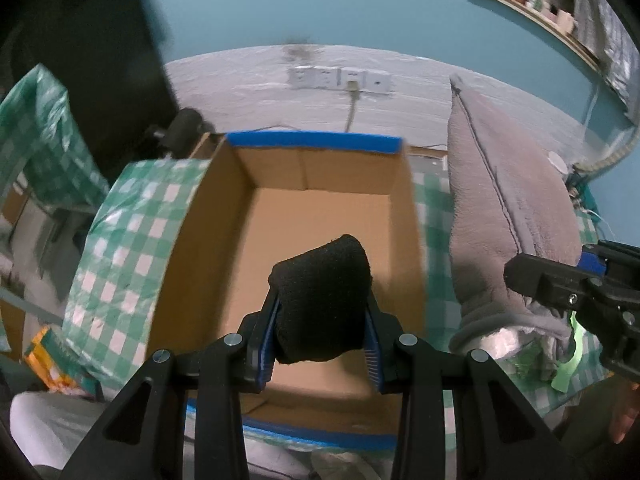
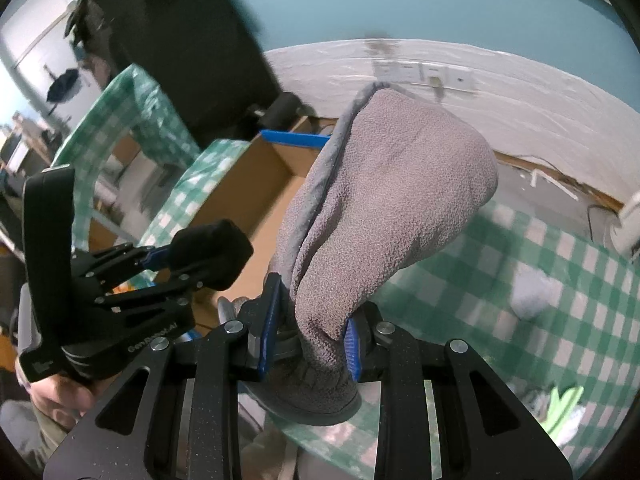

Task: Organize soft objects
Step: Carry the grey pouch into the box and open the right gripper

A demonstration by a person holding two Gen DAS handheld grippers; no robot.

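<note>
My left gripper (image 1: 322, 336) is shut on a black soft roll (image 1: 322, 300) and holds it over the open cardboard box (image 1: 192, 240) with blue tape on its rims. The box inside looks bare. My right gripper (image 2: 310, 340) is shut on a grey soft cloth item (image 2: 392, 200) that stands up between its fingers. In the left wrist view the grey cloth (image 1: 504, 208) rises right of the box, with the right gripper (image 1: 568, 300) at its base. In the right wrist view the left gripper (image 2: 192, 256) holds the black roll (image 2: 212, 248) beside the box (image 2: 248, 184).
A green-and-white checked cloth (image 2: 540, 280) covers the table. A white soft lump (image 2: 532, 292) lies on it at right, and green bits (image 2: 564, 400) near the front edge. A wall socket strip (image 1: 340, 78) is behind the box. A black chair back (image 2: 180, 40) stands left.
</note>
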